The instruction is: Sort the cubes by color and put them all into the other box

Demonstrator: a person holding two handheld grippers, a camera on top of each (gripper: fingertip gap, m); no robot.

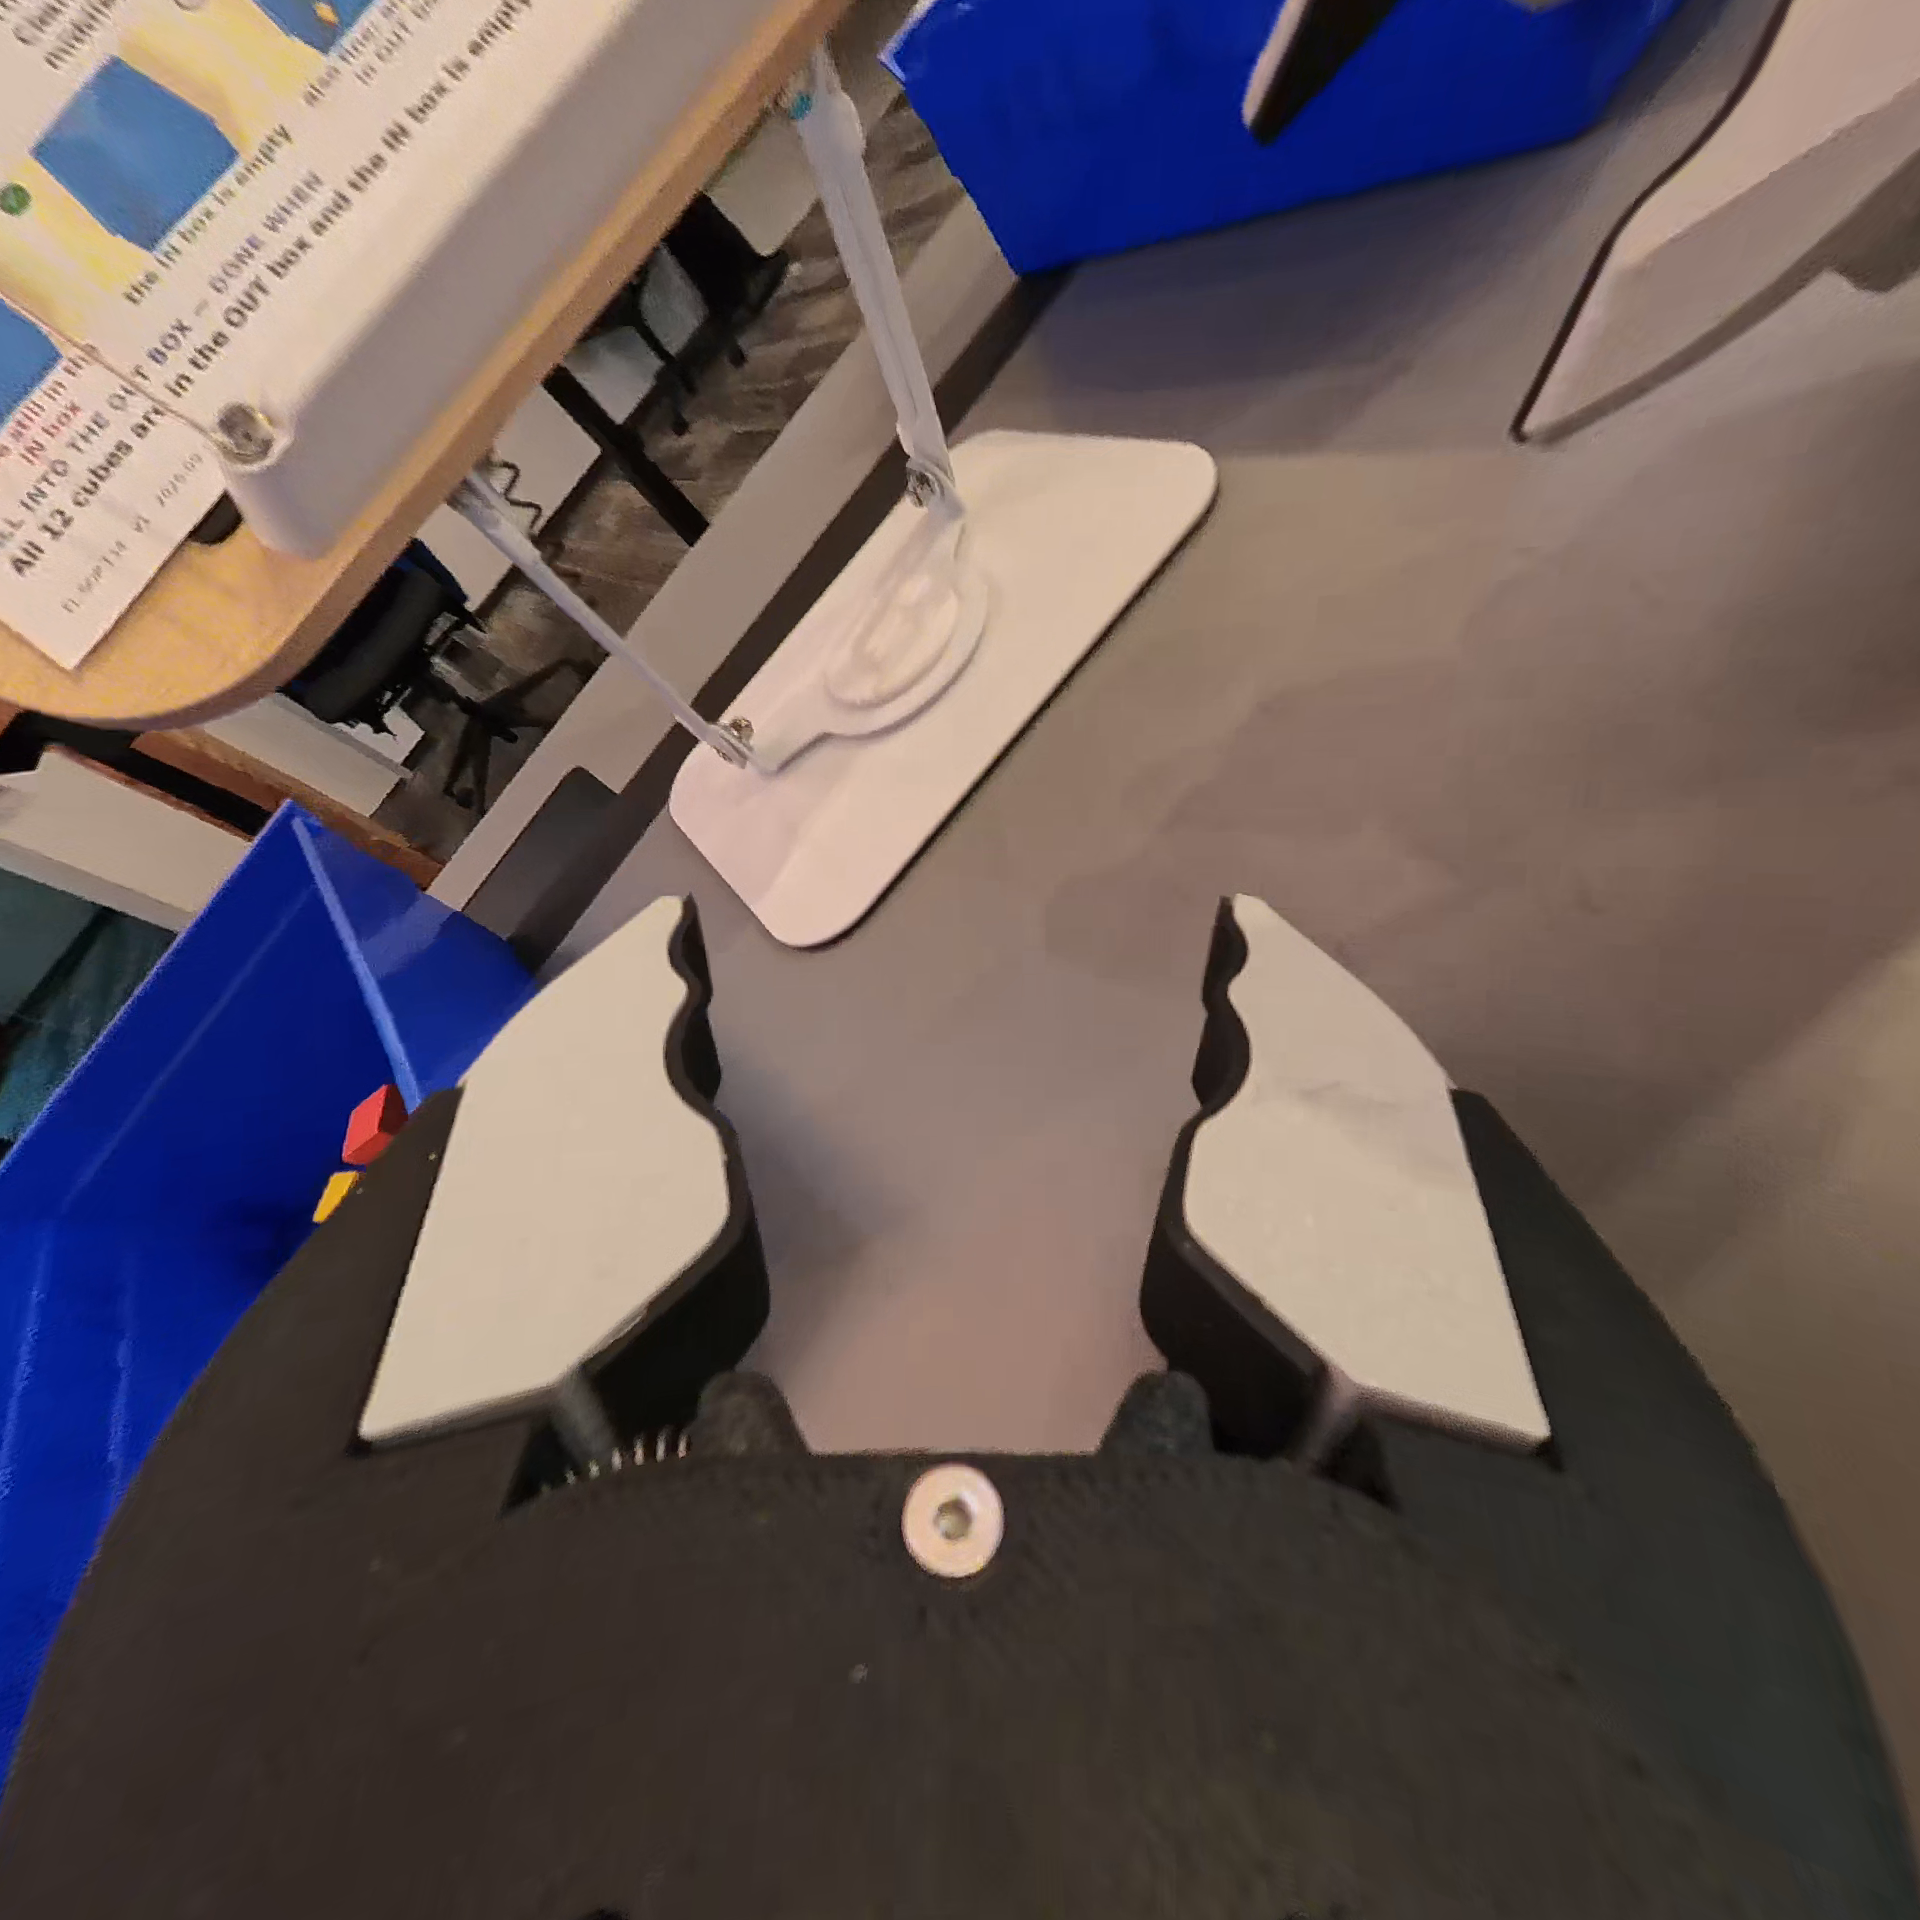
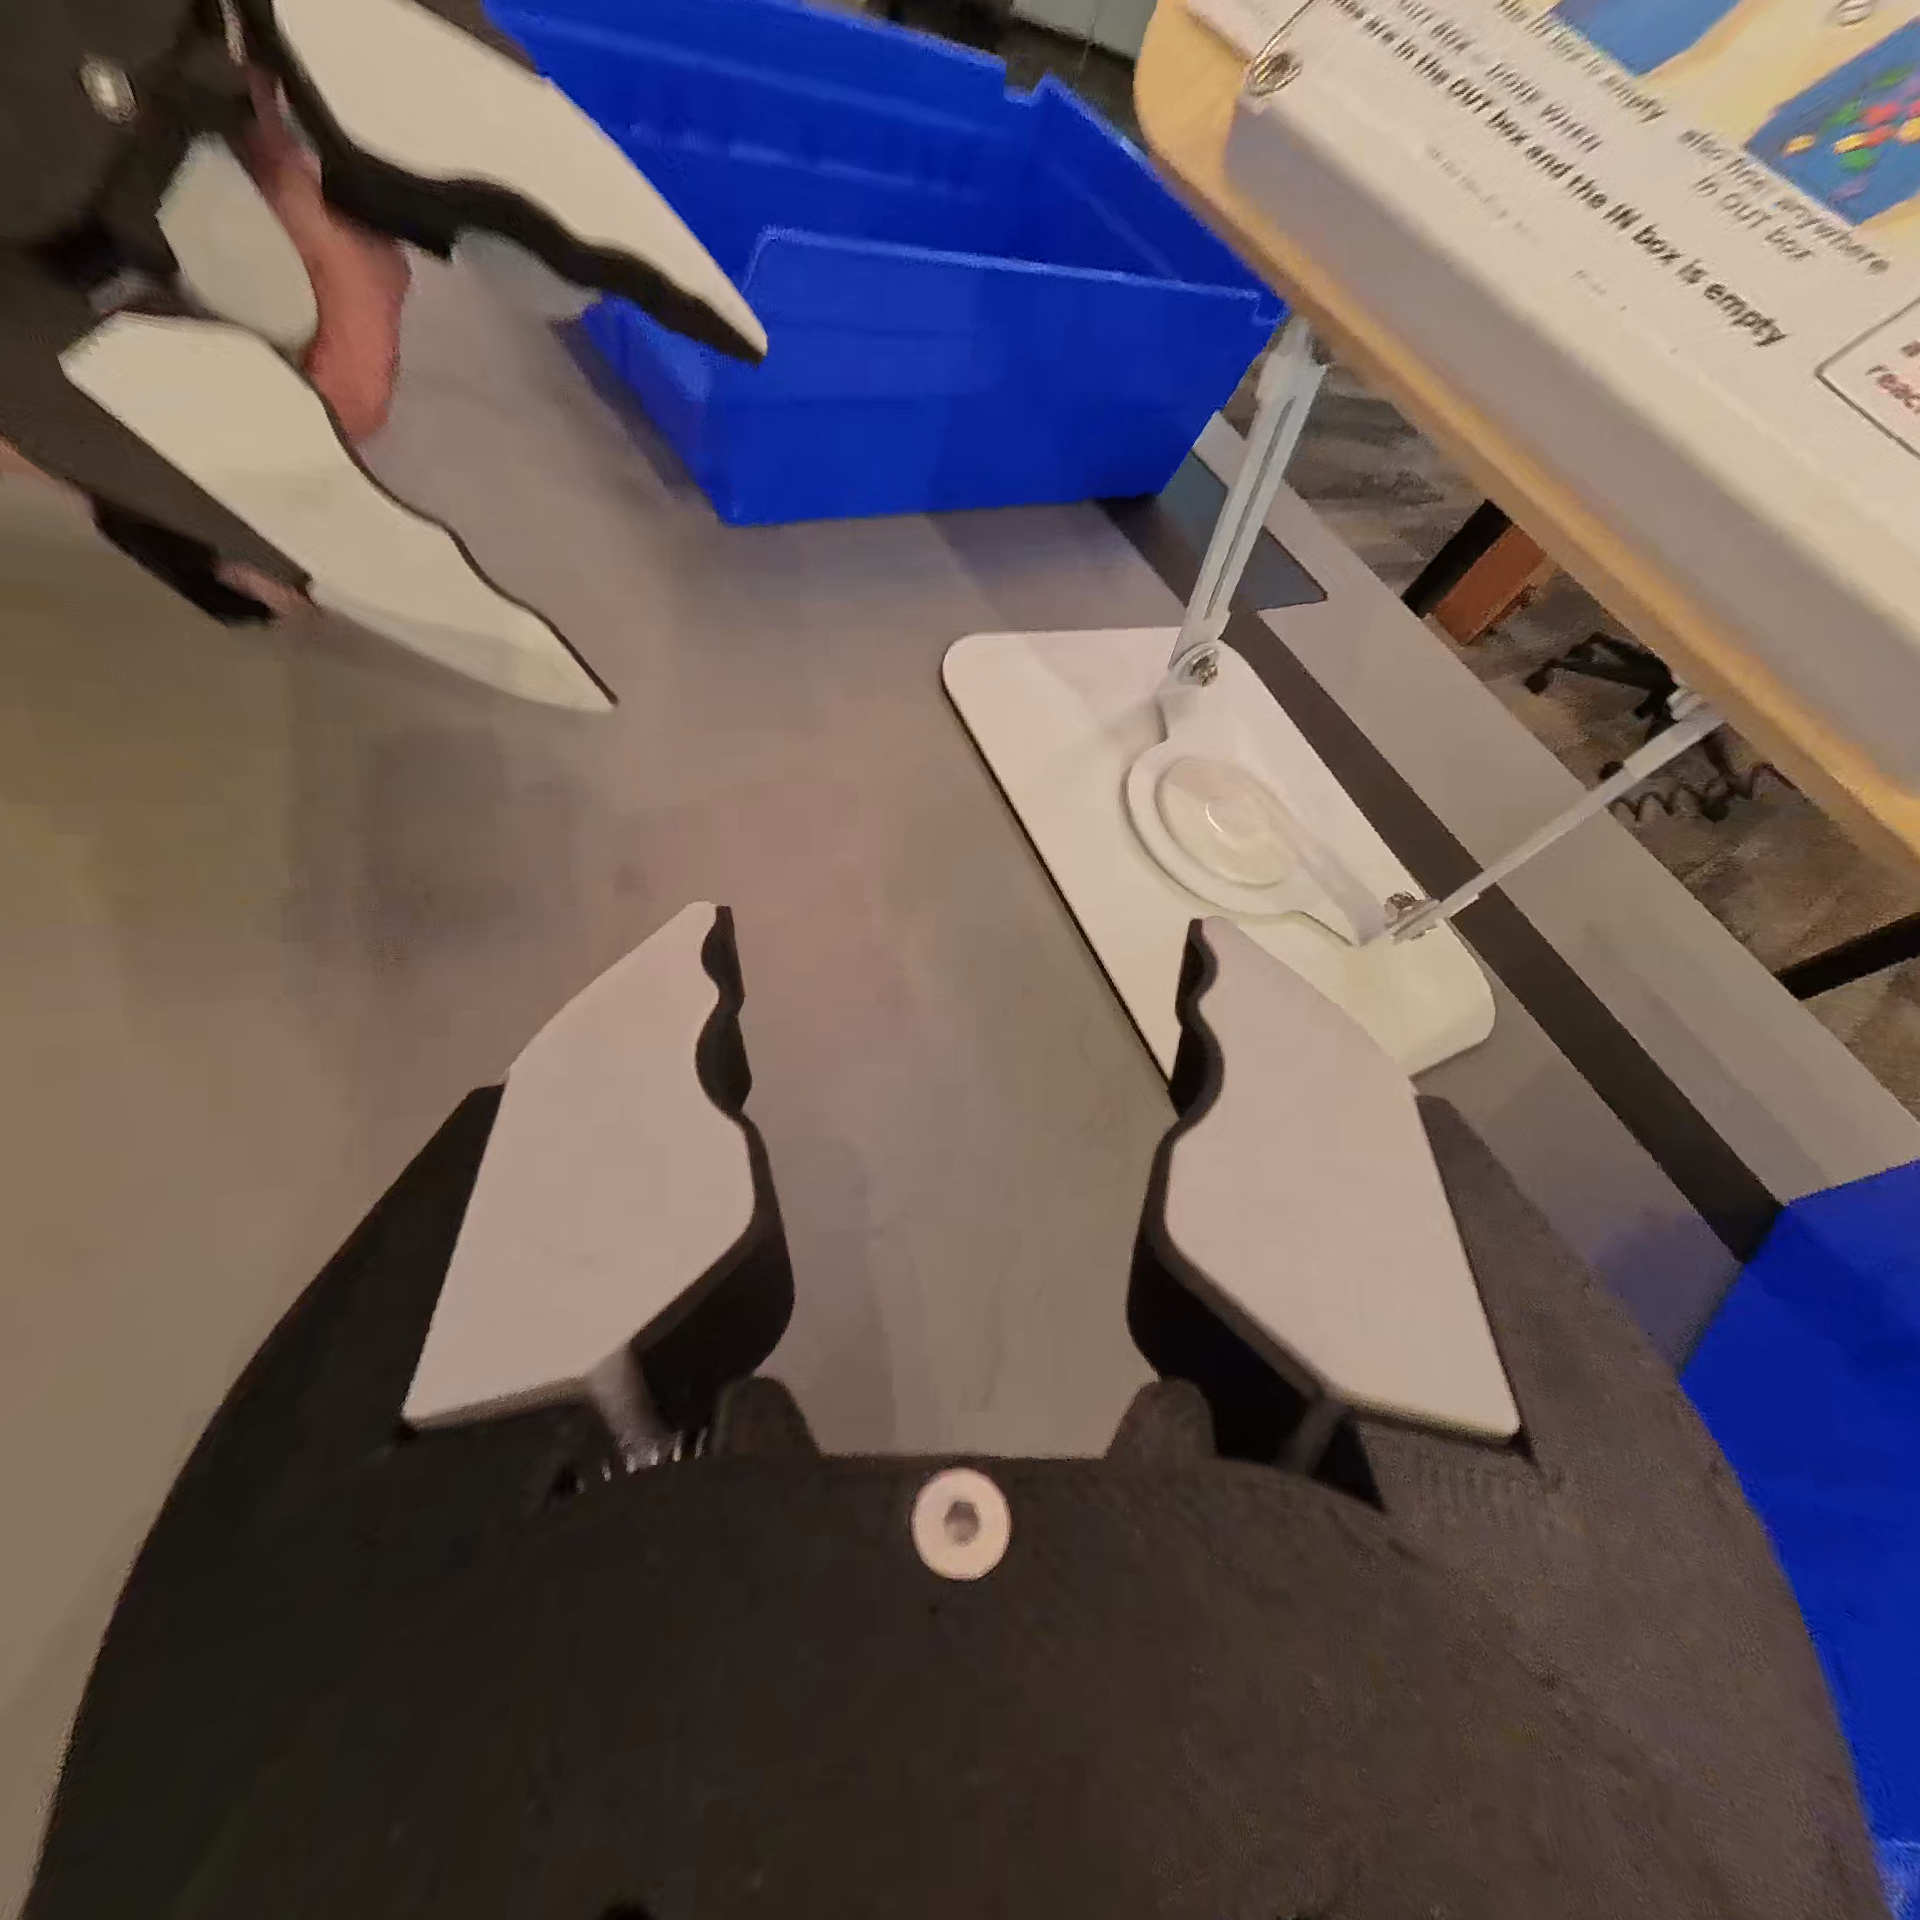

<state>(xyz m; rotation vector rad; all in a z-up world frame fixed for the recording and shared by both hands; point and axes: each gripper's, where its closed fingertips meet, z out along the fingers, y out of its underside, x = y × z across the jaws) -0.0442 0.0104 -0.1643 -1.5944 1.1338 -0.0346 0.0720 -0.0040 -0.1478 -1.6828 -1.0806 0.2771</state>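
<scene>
My left gripper [image 1: 961,914] is open and empty above the grey table. Left of it stands a blue box [image 1: 187,1091] with a red cube [image 1: 374,1122] and a yellow cube [image 1: 335,1195] showing past my finger. A second blue box [image 1: 1143,135] stands far off at the top. My right gripper [image 2: 961,930] is open and empty over the table. In the right wrist view the left gripper [image 2: 686,520] shows at upper left, open, in front of a blue divided box [image 2: 935,312]. A corner of another blue box [image 2: 1829,1455] shows at the right edge.
A white stand base [image 1: 935,675] [image 2: 1195,831] sits on the table ahead of both grippers, its thin arms holding up a wooden board with a printed sheet [image 1: 260,312] [image 2: 1610,260]. The table's far edge [image 2: 1558,997] runs beside the base. Office chairs stand on the floor beyond.
</scene>
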